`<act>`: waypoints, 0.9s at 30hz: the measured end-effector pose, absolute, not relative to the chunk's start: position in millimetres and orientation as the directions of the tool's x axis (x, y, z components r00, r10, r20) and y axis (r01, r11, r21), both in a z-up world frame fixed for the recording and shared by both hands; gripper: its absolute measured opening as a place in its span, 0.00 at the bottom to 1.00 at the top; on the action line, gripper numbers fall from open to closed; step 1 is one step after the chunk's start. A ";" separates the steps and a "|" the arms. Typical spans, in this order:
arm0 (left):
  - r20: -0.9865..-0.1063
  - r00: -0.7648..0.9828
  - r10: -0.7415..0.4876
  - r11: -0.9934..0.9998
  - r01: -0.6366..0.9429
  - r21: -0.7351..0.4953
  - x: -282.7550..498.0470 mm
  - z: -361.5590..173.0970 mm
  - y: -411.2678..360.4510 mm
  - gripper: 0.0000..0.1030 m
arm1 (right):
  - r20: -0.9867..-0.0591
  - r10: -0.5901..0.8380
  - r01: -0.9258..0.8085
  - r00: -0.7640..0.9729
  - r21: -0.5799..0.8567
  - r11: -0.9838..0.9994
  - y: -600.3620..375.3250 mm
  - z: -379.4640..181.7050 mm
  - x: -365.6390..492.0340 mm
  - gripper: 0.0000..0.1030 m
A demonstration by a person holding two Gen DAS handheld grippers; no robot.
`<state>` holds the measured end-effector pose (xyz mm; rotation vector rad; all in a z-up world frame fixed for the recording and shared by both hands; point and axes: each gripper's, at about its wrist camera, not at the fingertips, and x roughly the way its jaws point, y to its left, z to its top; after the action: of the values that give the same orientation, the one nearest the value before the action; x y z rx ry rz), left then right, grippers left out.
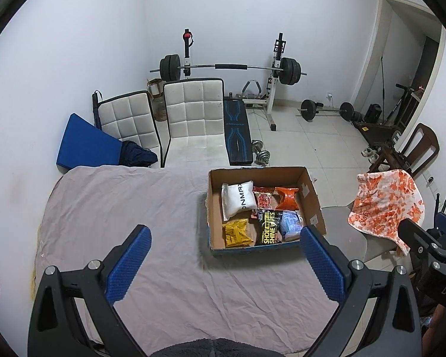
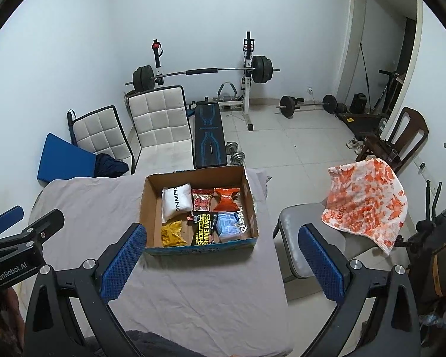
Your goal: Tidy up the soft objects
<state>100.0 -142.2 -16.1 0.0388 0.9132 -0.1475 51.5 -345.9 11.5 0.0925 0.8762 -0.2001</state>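
Note:
A cardboard box stands on the table covered with a grey cloth. Inside lie several soft packs: a white pouch, a red pack, an orange pack, a yellow pack, black shoe wipes and a light blue pack. My left gripper is open and empty, above the cloth near the box. My right gripper is open and empty, near the box's front right corner.
An orange-and-white towel hangs over a grey chair right of the table. Two white padded chairs, a blue mat, a weight bench and barbells stand behind. A dark fuzzy thing lies at the table's near edge.

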 end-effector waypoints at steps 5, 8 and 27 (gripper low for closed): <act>-0.788 0.605 -0.112 0.989 0.142 -0.032 98.9 -15.2 -141.6 1.00 | -0.771 -0.131 0.210 0.623 0.004 0.978 -344.1 11.1 50.8 1.00; -0.787 0.607 -0.112 0.990 0.139 -0.034 99.5 -14.8 -138.9 1.00 | -0.772 -0.127 0.206 0.623 0.006 0.978 -342.1 9.8 50.0 1.00; -0.784 0.608 -0.126 0.988 0.148 -0.044 92.7 -12.4 -135.9 1.00 | -0.774 -0.127 0.205 0.620 0.004 0.979 -337.5 8.7 46.0 1.00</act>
<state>92.7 -135.9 -12.4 0.0257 0.9041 -0.1582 46.0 -337.5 8.7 0.0956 0.8820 -0.1911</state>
